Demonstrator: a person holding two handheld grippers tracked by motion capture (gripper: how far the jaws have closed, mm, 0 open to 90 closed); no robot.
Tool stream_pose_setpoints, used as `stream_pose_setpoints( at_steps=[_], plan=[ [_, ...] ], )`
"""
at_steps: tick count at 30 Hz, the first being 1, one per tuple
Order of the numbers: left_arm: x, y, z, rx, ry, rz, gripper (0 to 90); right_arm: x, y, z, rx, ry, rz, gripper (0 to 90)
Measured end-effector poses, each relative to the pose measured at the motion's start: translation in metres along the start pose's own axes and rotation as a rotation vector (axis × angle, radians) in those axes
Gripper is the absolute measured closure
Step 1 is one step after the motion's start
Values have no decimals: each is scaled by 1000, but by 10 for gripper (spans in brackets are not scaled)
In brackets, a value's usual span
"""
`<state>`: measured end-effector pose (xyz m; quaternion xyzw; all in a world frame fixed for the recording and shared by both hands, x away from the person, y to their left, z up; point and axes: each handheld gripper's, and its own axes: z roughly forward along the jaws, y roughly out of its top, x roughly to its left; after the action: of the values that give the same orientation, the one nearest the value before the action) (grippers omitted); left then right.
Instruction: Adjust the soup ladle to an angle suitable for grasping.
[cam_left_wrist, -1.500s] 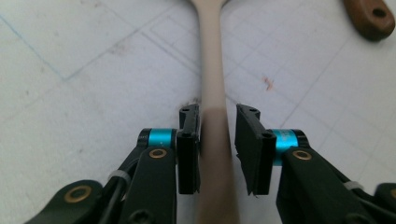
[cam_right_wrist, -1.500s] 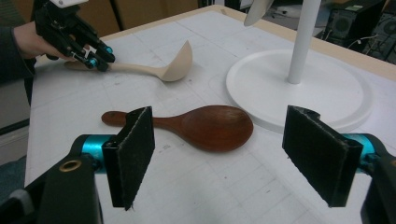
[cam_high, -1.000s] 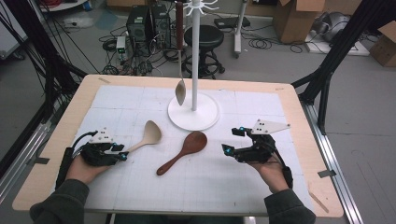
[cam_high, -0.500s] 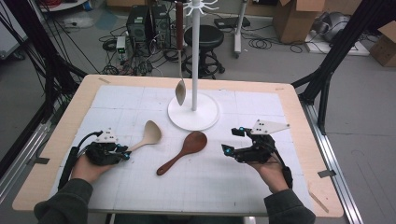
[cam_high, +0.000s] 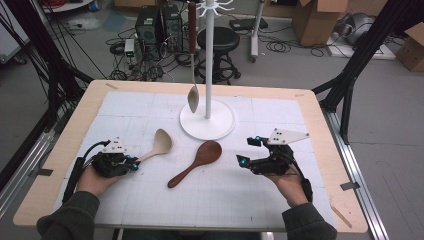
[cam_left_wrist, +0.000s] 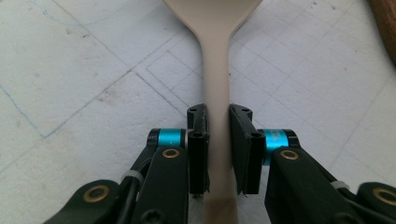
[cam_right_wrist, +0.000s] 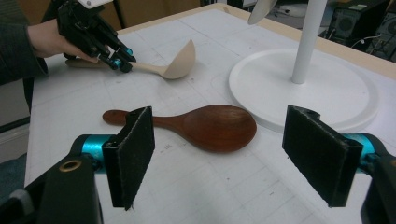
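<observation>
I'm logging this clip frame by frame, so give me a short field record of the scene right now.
left gripper: jaws have just been closing around handle of pale beige ladle
right gripper: open, holds nothing
dark brown wooden spoon: flat on table
white rack stand: metal spoon hanging from it

One pale ladle (cam_high: 161, 143), one dark wooden spoon (cam_high: 197, 161), one hanging metal spoon (cam_high: 193, 97), one white stand (cam_high: 207, 120), two tongs.

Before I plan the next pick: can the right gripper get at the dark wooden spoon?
Probably yes: the right gripper is open, facing the dark wooden spoon, with bare table mat between them.
</observation>
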<state>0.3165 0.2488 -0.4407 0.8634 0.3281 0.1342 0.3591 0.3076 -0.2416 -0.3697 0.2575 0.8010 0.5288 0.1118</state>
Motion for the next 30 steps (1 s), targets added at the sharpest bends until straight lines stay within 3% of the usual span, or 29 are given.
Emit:
stream_pose_setpoints(
  at_steps=[18, 25, 30],
  plan=[
    [-7, 5, -2, -6, -14, 68, 782, -1, 0, 1, 2, -2, 0, 247],
    [-18, 18, -2, -19, -33, 119, 781, -1, 0, 0, 0, -2, 2, 247],
    [-28, 30, -1, -35, -72, 159, 781, -2, 0, -3, -7, -3, 8, 248]
  ],
)
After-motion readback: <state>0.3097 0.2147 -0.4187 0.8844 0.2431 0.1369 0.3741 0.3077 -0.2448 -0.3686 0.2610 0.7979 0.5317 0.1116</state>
